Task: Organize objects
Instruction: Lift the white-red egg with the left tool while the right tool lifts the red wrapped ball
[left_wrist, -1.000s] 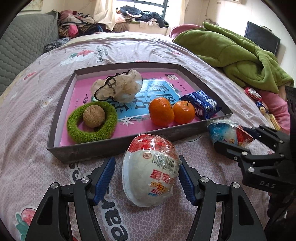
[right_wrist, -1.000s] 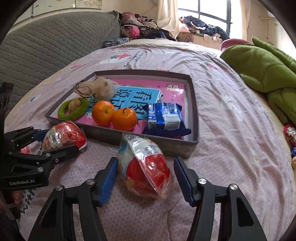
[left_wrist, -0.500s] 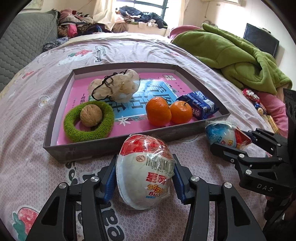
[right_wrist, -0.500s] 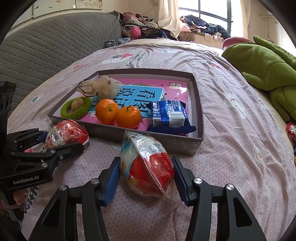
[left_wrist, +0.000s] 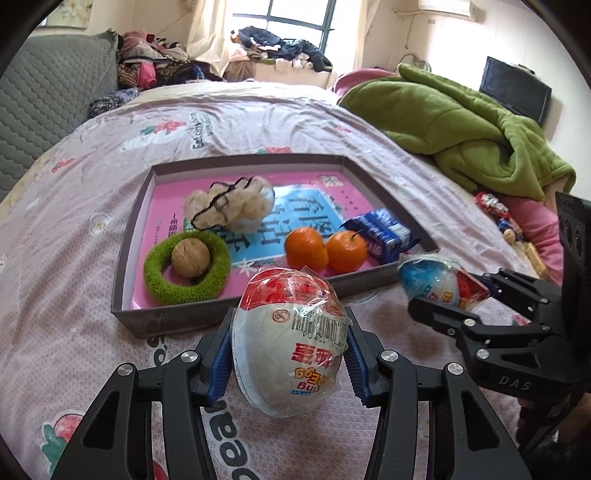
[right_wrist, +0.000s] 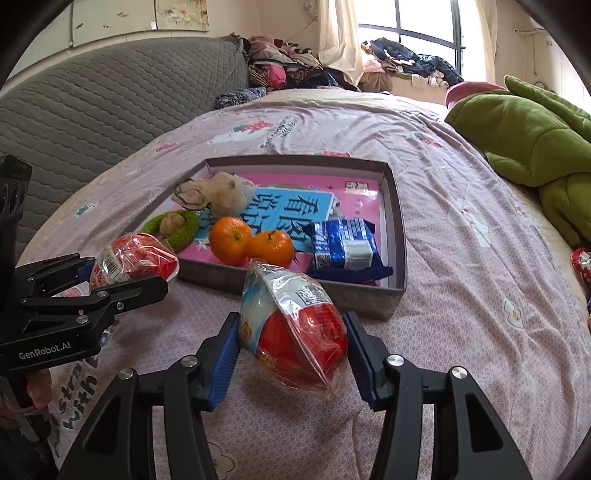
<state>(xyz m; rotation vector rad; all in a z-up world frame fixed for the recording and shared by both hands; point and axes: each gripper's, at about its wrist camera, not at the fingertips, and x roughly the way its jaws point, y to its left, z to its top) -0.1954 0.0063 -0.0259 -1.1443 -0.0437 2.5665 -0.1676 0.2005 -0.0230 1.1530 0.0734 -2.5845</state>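
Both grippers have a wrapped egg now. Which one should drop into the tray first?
Left, probably. The left gripper holds its egg facing the tray's bare pink strip near the green ring; the right gripper faces oranges and the blue packet.

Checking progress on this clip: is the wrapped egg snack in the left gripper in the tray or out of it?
Out. The left gripper is shut on the wrapped egg snack, in front of the tray wall.

A plastic-wrapped red-and-white egg-shaped snack (left_wrist: 290, 339) was gripped between the left gripper (left_wrist: 290, 356)'s blue pads (left_wrist: 221, 363) before a shallow grey cardboard tray (left_wrist: 177, 321), where two oranges (left_wrist: 325, 249) were seen.
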